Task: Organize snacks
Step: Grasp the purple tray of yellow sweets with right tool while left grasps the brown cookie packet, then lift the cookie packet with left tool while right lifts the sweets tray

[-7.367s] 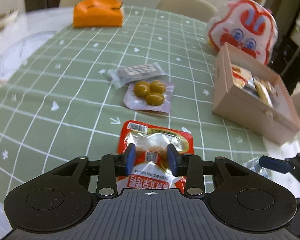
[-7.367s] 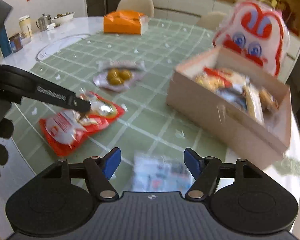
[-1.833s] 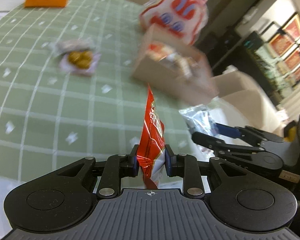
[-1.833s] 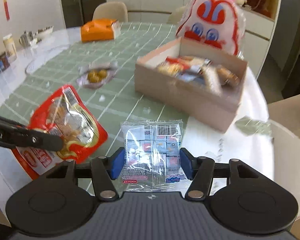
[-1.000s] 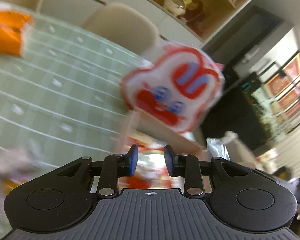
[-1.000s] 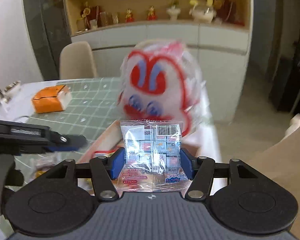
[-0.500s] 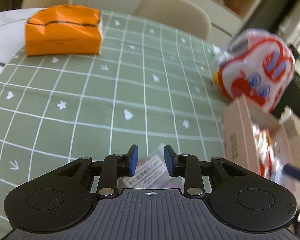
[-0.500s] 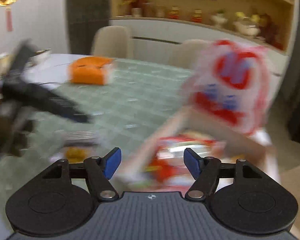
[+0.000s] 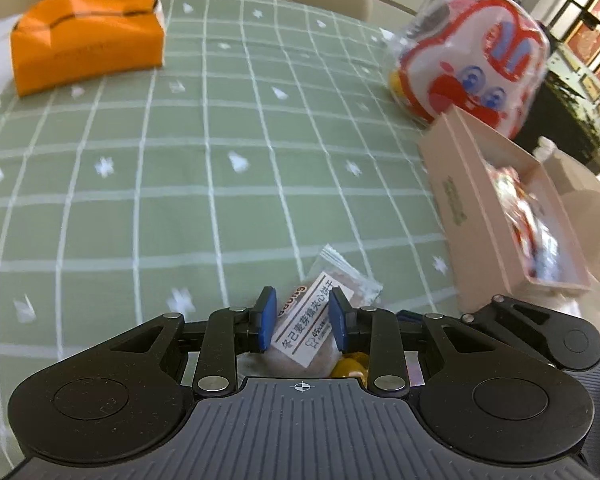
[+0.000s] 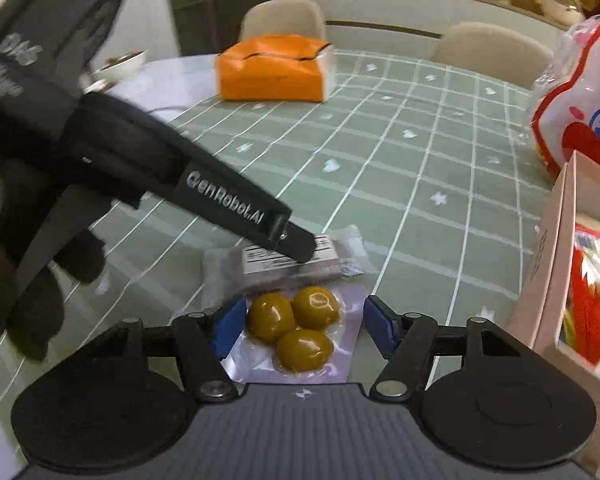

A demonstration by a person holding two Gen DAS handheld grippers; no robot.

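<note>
While both tools straddle packets unclenched, left tool (image 9: 302,319) over the biscuit packet (image 9: 320,320), right tool (image 10: 303,330) over the olive pack (image 10: 300,330), pickup is in hand; next, clench, then lift toward the box (image 9: 472,208) at the counter's right edge.

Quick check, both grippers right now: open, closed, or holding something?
Left gripper: open, straddling the biscuit packet, not yet clamped.
Right gripper: open wide around the olive pouch, not gripping it.
</note>
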